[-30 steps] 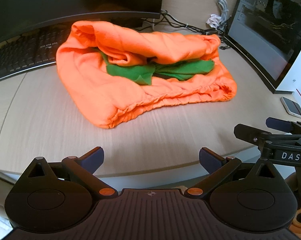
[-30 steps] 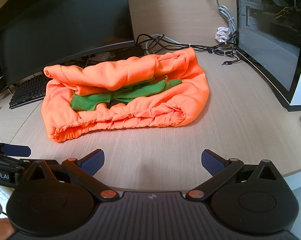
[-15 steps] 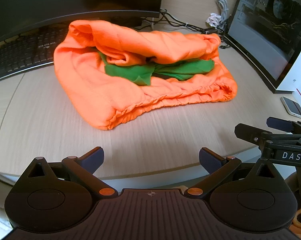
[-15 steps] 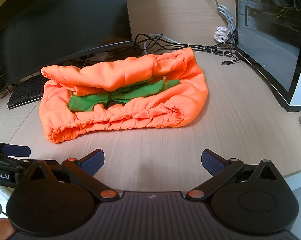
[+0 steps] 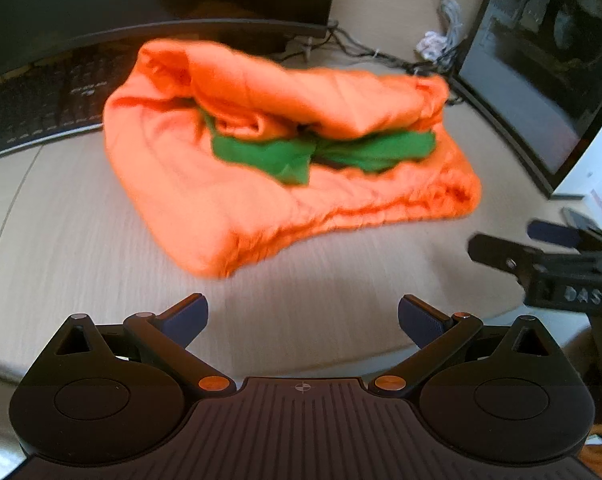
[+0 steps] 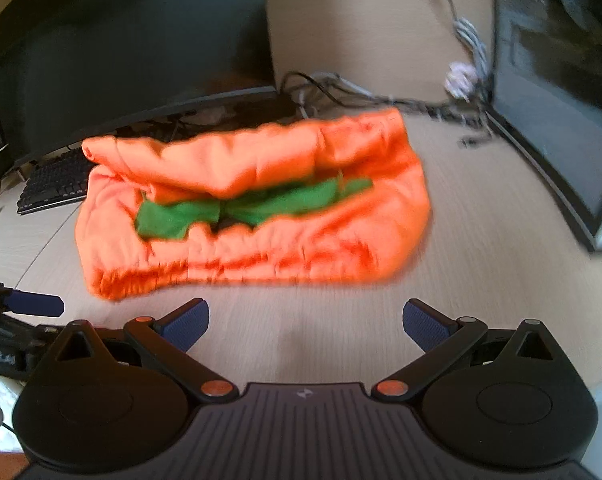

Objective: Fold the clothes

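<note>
An orange garment (image 5: 261, 152) with a green piece (image 5: 301, 152) tucked in its fold lies bunched on the wooden desk (image 5: 81, 240). It also shows in the right wrist view (image 6: 261, 216), with the green piece (image 6: 237, 208) in the middle. My left gripper (image 5: 303, 314) is open and empty, just short of the garment's near edge. My right gripper (image 6: 305, 318) is open and empty, close to the garment's elastic hem. The right gripper also shows at the right of the left wrist view (image 5: 549, 248). Both views are blurred.
A dark monitor (image 6: 133, 48) and a keyboard (image 6: 53, 184) stand behind the garment on the left. A computer case (image 6: 561, 80) stands on the right, with cables (image 6: 341, 88) along the back. A phone (image 5: 581, 216) lies near the desk's right edge.
Both grippers have moved forward toward the garment, which now looks larger and nearer in both views. Both stay open. The garment has not moved.
</note>
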Motion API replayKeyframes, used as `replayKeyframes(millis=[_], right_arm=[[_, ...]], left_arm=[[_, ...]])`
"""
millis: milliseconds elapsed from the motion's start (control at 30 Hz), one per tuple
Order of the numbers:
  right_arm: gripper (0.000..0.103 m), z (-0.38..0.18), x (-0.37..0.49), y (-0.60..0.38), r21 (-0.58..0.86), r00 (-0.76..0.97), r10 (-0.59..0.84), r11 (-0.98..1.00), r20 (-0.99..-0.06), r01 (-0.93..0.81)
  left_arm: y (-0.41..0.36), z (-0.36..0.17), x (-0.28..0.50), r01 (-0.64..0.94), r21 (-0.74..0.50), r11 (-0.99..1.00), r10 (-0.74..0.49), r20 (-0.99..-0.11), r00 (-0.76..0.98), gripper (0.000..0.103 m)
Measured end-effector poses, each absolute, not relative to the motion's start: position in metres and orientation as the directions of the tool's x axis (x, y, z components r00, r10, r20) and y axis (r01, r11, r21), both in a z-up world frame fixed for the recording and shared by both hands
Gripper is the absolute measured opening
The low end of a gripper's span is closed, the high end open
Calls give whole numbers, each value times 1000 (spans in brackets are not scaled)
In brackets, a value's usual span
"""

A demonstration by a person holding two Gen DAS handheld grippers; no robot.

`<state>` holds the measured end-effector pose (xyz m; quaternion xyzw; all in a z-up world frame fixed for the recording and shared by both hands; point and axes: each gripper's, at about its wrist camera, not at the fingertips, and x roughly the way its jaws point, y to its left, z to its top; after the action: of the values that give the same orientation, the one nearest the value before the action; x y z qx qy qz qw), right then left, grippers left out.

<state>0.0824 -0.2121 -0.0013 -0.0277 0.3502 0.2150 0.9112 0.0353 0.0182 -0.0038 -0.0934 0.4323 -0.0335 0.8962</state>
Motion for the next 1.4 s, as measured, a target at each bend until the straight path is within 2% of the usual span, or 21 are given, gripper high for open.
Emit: replayKeyframes(millis=[200,367,433,467,567,633,767,1000,1100,1133,1167,1200,1267,1367,1400], right_arm=[[103,19,136,-174,-82,710,377,850,-595,-521],[103,3,194,-125,-170,570,467,654,-676,-737],[103,1,219,-117,-189,633,469,692,-615,-697],[103,0,232,-117,-137,624,490,710,-608,-691],[103,-13,277,-131,147,493,581,730,-647,-667],[103,-24,290,-145,242,430,615,717,-662,-653],[103,-37,288,-181,176,438,558,735,-704,-655],[103,-28,273,-268,8,499,347,827,-795,-562],[103,-18,271,-268,-67,497,323,784,-806,-618],[103,-13,274,-255,-142,535,303,757,-788,-638],[103,-4,280,-241,-267,635,261,745,-728,-612],[103,14,292,-228,-372,761,218,770,-611,-519],[103,71,313,-224,-334,918,164,896,-361,-292],[103,142,319,-249,-62,960,209,973,-185,-224],[103,148,318,-253,-59,949,248,963,-197,-264]], left_arm=[[31,12,62,17,-249,968,-194,-708,679,103],[23,25,85,39,-265,963,-219,-695,685,103],[17,28,97,61,-271,961,-237,-685,689,103],[14,28,103,80,-273,959,-250,-677,692,103],[11,18,131,88,-244,966,-236,-683,691,103],[13,2,152,68,-277,958,-251,-707,661,103],[7,-31,188,23,-348,937,-294,-753,588,103],[-70,-53,209,208,-414,886,-462,-746,479,103],[-83,-56,207,226,-396,890,-456,-756,469,103],[-84,-56,207,224,-392,892,-451,-760,468,103],[-84,-55,207,223,-388,894,-447,-763,466,103],[-83,-55,207,216,-382,898,-439,-770,463,103],[-81,-54,205,197,-374,906,-423,-782,458,103],[-74,-54,201,160,-382,910,-411,-784,465,103],[-71,-54,200,148,-388,910,-410,-781,472,103]])
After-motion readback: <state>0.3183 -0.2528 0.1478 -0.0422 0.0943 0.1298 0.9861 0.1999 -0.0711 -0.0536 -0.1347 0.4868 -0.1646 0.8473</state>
